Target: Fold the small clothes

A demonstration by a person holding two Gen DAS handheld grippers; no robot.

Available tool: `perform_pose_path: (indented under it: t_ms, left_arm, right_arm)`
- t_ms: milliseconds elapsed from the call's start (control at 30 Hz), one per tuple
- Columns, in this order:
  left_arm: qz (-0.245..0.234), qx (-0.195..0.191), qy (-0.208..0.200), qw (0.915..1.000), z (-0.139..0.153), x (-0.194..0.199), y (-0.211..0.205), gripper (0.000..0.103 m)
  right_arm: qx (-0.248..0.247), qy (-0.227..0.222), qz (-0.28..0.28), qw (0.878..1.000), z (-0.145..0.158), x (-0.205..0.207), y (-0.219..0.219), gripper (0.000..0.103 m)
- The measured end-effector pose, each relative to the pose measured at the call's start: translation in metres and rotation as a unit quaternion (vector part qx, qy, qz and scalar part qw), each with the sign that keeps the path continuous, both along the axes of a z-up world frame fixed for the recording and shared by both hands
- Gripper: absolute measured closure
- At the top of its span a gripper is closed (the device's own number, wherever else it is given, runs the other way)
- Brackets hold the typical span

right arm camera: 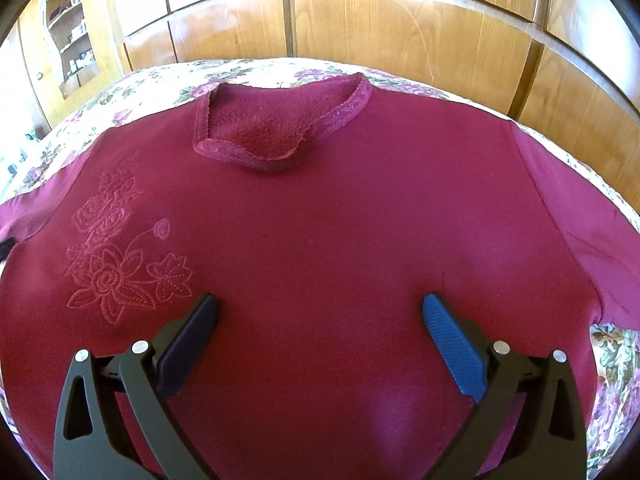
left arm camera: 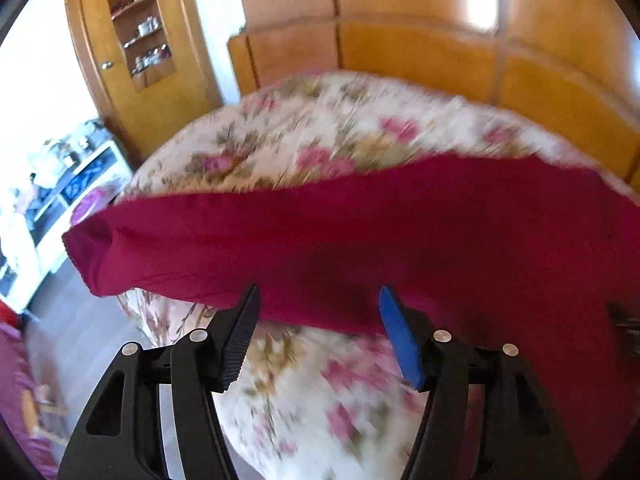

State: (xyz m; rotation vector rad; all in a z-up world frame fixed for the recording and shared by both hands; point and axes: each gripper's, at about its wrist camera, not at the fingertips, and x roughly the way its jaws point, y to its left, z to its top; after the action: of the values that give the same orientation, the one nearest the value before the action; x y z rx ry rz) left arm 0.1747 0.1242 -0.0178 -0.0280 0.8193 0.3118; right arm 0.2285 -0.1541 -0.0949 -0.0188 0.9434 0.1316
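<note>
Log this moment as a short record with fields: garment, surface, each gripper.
garment: dark red sweatshirt, front up, neckline away from the camera, embroidered flowers on the chest
sleeve: one sleeve stretched out across the bed
surface: floral bedspread
left gripper: open, holding nothing
right gripper: open over the chest

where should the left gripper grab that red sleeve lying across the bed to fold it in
Probably at the sleeve's cuff end, coming from above with the open left gripper. That end overhangs the edge of the floral bedspread, so one finger could slip beneath it.
</note>
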Motion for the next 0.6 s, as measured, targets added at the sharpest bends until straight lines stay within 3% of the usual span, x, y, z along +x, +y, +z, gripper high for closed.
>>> perform_pose_path:
  t_ms: [233, 300, 600]
  left_arm:
    - [-0.048, -0.036, -0.048, 0.997, 0.037, -0.053, -0.028, 0.041]
    - [-0.051, -0.047, -0.053, 0.9962, 0.04, -0.067, -0.035, 0.034]
    - [-0.062, -0.08, -0.023, 0.9946, 0.008, -0.103, -0.049, 0.032]
  right_arm:
    - [-0.002, 0.017, 0.005, 1.0, 0.012, -0.016, -0.008, 0.002]
    - [-0.013, 0.018, 0.011, 1.0, 0.019, -0.027, -0.017, 0.002]
    - [-0.052, 0.034, -0.025, 0.998, 0.035, -0.095, -0.103, 0.002]
